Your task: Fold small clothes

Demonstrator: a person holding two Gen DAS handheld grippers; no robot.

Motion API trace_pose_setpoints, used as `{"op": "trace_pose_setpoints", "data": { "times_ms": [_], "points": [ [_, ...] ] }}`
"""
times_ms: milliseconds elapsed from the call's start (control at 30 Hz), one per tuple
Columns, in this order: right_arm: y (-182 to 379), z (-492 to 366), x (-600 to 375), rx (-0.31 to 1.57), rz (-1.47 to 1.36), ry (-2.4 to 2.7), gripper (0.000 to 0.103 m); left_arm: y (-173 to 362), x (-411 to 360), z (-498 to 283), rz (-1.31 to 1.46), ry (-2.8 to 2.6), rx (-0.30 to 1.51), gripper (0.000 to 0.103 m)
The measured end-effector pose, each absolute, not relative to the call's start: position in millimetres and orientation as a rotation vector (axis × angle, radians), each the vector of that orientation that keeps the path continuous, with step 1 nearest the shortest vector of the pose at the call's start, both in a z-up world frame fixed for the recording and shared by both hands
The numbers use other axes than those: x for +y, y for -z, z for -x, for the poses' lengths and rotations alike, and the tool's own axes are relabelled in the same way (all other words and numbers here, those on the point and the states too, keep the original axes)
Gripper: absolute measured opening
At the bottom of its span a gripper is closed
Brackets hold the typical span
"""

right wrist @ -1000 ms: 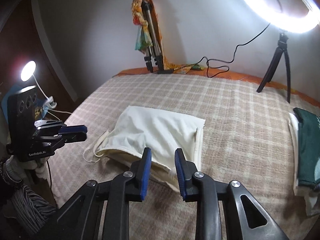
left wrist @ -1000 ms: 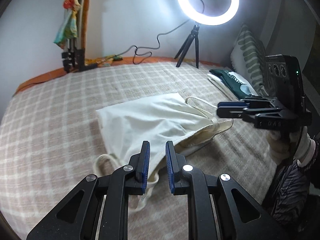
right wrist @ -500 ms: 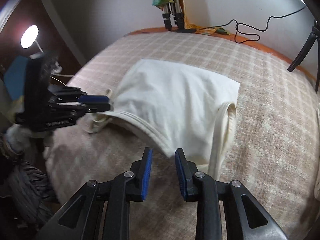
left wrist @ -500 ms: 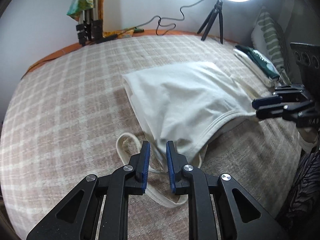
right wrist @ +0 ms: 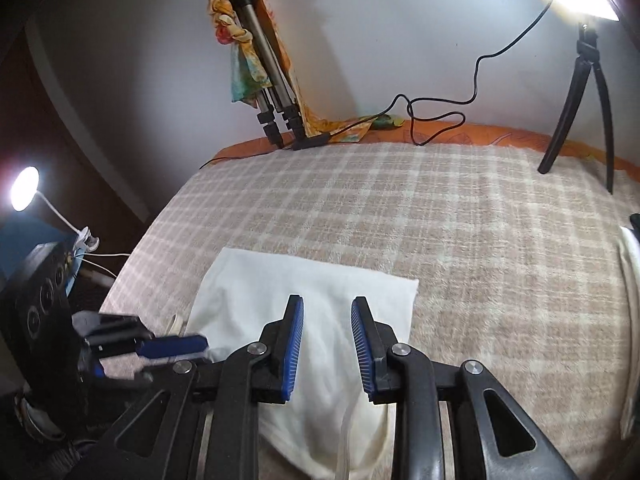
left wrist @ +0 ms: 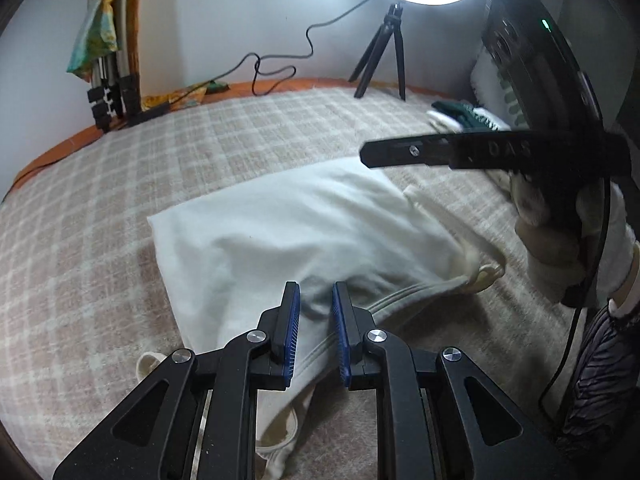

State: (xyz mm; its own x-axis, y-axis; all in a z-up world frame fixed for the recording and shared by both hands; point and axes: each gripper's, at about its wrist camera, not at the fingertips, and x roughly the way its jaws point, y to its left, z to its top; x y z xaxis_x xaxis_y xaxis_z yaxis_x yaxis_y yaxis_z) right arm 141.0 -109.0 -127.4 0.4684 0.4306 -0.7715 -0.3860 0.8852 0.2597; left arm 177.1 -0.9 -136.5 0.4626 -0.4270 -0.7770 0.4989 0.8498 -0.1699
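Observation:
A cream sleeveless garment [left wrist: 304, 232] lies flat on the checked blanket [left wrist: 120, 240], its hem and straps toward me. My left gripper [left wrist: 316, 286] hovers over the ribbed hem with a narrow gap between its blue pads, and nothing is pinched in it. From the right wrist view the same garment [right wrist: 320, 280] lies under my right gripper [right wrist: 327, 300], whose jaws stand a little wider and hold nothing. The right gripper [left wrist: 366, 156] reaches in from the right above the garment's far corner. The left gripper [right wrist: 200, 346] sits at the garment's left edge.
A ring light on a small tripod [left wrist: 384, 56] stands at the back, its cable trailing along the wall. A folded tripod with a colourful cloth [right wrist: 260, 80] leans in the corner. Folded clothes [left wrist: 460, 114] lie at the right. A desk lamp [right wrist: 24, 188] glows left of the bed.
Both grippers have moved forward from the near edge to above the garment. The right gripper now sits closer and higher in the left wrist view. The jaws look unchanged.

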Motion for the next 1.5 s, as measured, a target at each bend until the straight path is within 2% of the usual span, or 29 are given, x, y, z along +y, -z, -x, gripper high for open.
{"op": "trace_pose_setpoints", "data": {
  "times_ms": [100, 233, 400, 533, 600, 633, 667, 700, 833, 1033, 1500],
  "points": [
    [139, -158, -107, 0.999, -0.038, -0.472, 0.027, 141, 5, -173, -0.061, 0.573, 0.944, 0.016],
    [155, -176, -117, 1.066, -0.013, -0.390, 0.027, 146, 21, -162, -0.012, 0.580, 0.962, 0.024],
    [155, -182, -143, 1.064, -0.073, -0.351, 0.033, 143, 38, -141, -0.003, 0.529, 0.967, 0.029],
    [148, -180, -159, 1.049, -0.159, -0.385, 0.039, 130, 67, -125, 0.175, 0.488, 0.943, 0.031],
    [145, -179, -162, 1.048, -0.187, -0.417, 0.045, 125, 81, -121, 0.276, 0.474, 0.917, 0.050],
    [146, -178, -162, 1.053, -0.200, -0.432, 0.052, 124, 87, -120, 0.325, 0.467, 0.910, 0.054],
    [147, -178, -163, 1.060, -0.220, -0.448, 0.058, 125, 92, -120, 0.373, 0.466, 0.909, 0.054],
    [150, -178, -163, 1.071, -0.243, -0.461, 0.060, 128, 96, -122, 0.412, 0.467, 0.914, 0.054],
    [160, -180, -168, 1.113, -0.316, -0.480, 0.060, 148, 112, -133, 0.639, 0.462, 0.974, 0.054],
    [169, -181, -178, 1.142, -0.388, -0.495, 0.058, 169, 121, -138, 0.788, 0.436, 1.048, 0.054],
    [182, -189, -189, 1.142, -0.572, -0.619, 0.057, 176, 100, -149, 0.851, 0.515, 1.065, 0.055]
  ]
}}
